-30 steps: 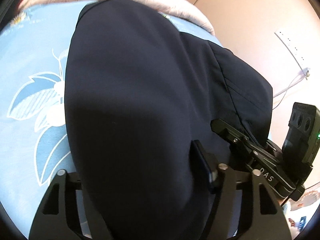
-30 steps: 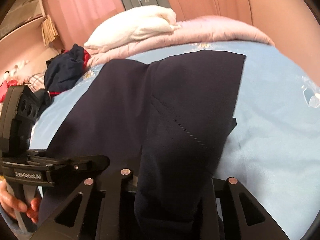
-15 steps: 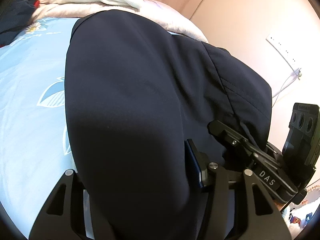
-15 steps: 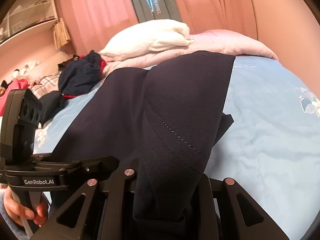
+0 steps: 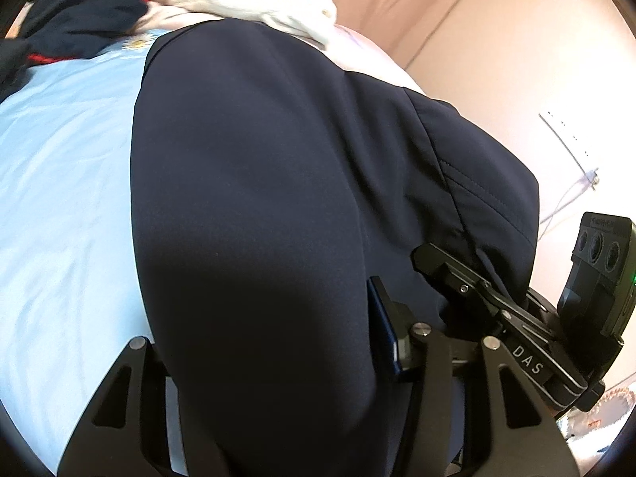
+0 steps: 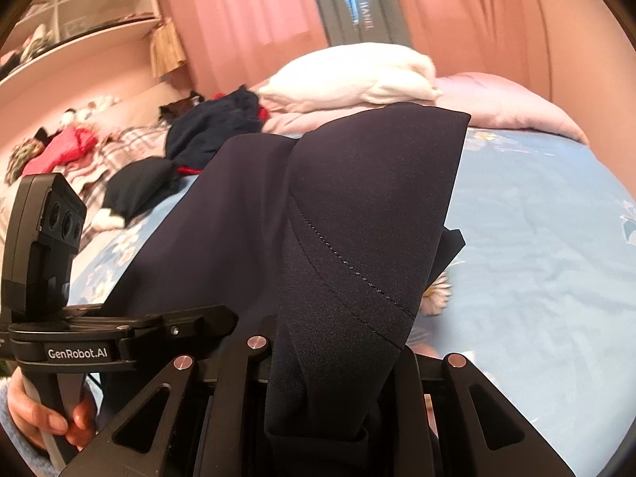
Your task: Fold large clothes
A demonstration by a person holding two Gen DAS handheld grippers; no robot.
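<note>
Both grippers are clamped on the near edge of the navy garment, left gripper and right gripper, lifting it off the blue bedsheet toward twelve o'clock. I'd judge one fold under way; laying flat and further folds remain.

Light blue bedsheet w/ flower print covers the bed. At its far end, a white pillow rests on a pink quilt. Pink curtains behind. Dark and red clothes pile lies nearby; wall shelf at upper left.
</note>
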